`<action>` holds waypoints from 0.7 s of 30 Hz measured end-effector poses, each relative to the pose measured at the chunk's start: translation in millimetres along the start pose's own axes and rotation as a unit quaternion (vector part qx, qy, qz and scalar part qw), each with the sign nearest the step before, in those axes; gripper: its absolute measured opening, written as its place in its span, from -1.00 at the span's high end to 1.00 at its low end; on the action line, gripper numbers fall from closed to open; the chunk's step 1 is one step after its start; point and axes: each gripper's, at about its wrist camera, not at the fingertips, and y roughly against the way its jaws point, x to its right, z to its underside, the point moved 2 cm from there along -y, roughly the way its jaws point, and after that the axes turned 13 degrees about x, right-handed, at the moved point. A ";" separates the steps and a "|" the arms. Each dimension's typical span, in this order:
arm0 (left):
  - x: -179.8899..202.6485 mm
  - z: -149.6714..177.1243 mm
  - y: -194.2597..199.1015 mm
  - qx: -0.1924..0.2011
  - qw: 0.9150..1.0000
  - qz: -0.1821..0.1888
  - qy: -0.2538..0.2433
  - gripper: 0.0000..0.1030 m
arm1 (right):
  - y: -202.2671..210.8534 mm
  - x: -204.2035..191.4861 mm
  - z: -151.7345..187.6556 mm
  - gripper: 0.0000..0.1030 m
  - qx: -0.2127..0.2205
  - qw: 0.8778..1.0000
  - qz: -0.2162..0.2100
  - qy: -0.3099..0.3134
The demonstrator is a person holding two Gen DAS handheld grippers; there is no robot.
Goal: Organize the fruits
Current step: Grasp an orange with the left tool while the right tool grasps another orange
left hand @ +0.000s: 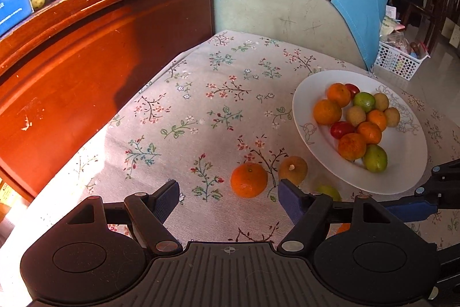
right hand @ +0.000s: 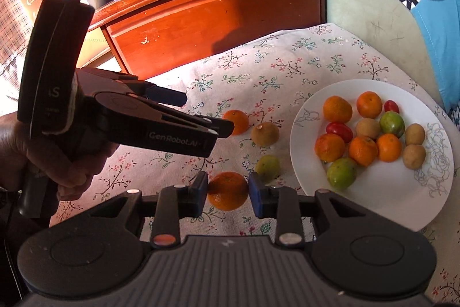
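Floral cloth (left hand: 201, 94) covers the work surface, backed by a red-brown cabinet (left hand: 86, 53) and a pale cushion under blue fabric.

Right gripper (right hand: 228, 193): jaws closed on an orange (right hand: 227, 190), both blue pads pressing its sides. The fruit looks clear of the cloth or barely on it; cannot tell which. Plate (right hand: 373, 206) lies ahead and to the right of this gripper, near, with bare white rim on the near side. Judged next move: carry the orange right and forward over the rim and let go into the open patch by the green fruit there.

Left gripper (left hand: 227, 196): jaws standing wide, nothing between the pads. Seen from the right wrist view it is held in a hand (right hand: 66, 157) and points down at the cloth. Second orange (left hand: 249, 179) sits on the cloth just ahead, slightly right of the jaw centreline and closer to the right pad. Round fruit, no long axis to line up; only a small shift right is needed before closing.

Outward from there: a brown fruit (left hand: 292, 169) just beside the second orange, on its right, near touching. Risk: the right finger could nudge it. A green fruit (left hand: 329, 192) lies nearer the plate, partly hidden behind that finger.

Left hand is nearer the loose fruit; right is nearer the plate, which already holds oranges, brown, green and red fruits, bunched together.
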 end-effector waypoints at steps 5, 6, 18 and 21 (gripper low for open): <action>2.1 4.1 -11.7 0.001 1.000 0.020 -0.018 -0.30 | 5.7 8.2 -0.1 0.40 -0.003 1.000 0.000 -0.027; 1.4 5.1 -14.5 -0.002 1.000 0.024 -0.016 -0.24 | 6.6 9.5 -0.2 0.40 -0.004 0.999 0.001 -0.033; 2.6 10.0 -27.3 -0.003 0.999 0.046 -0.022 0.12 | 11.8 15.7 -4.4 0.40 -0.001 0.998 0.007 -0.061; 4.4 9.3 -28.3 0.000 0.998 0.051 -0.023 0.31 | 9.9 17.3 -3.9 0.40 -0.007 0.998 0.009 -0.068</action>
